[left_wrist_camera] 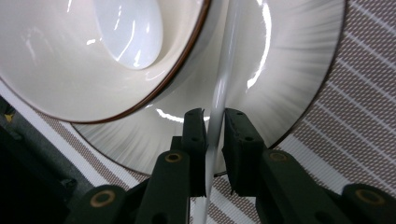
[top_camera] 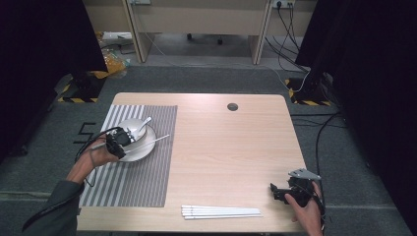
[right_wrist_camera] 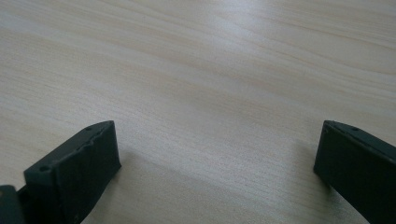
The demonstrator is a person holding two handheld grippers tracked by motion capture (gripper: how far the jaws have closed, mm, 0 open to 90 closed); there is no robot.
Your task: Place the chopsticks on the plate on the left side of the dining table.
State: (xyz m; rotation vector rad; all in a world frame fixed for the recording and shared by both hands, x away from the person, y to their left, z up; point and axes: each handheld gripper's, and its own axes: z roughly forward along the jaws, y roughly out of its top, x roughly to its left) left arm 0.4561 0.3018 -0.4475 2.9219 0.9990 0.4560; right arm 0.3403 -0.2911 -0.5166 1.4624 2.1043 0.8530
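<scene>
A white plate (top_camera: 143,150) lies on a grey striped placemat (top_camera: 133,182) at the table's left, with a white bowl (top_camera: 129,127) and a white spoon (top_camera: 144,125) on it. My left gripper (top_camera: 120,140) hovers over the plate's left side, shut on a white chopstick (top_camera: 157,139) that points right across the rim. In the left gripper view the chopstick (left_wrist_camera: 224,79) stands between the pads of the gripper (left_wrist_camera: 215,114), over the plate (left_wrist_camera: 289,70), beside the bowl (left_wrist_camera: 56,60) and spoon (left_wrist_camera: 130,28). My right gripper (top_camera: 274,192) rests open at the front right, above bare wood (right_wrist_camera: 215,135).
Several more white chopsticks (top_camera: 221,212) lie side by side near the table's front edge, just left of the right gripper. A small dark round cap (top_camera: 232,106) sits in the tabletop near the back edge. Cables and stand bases are on the floor beyond the table.
</scene>
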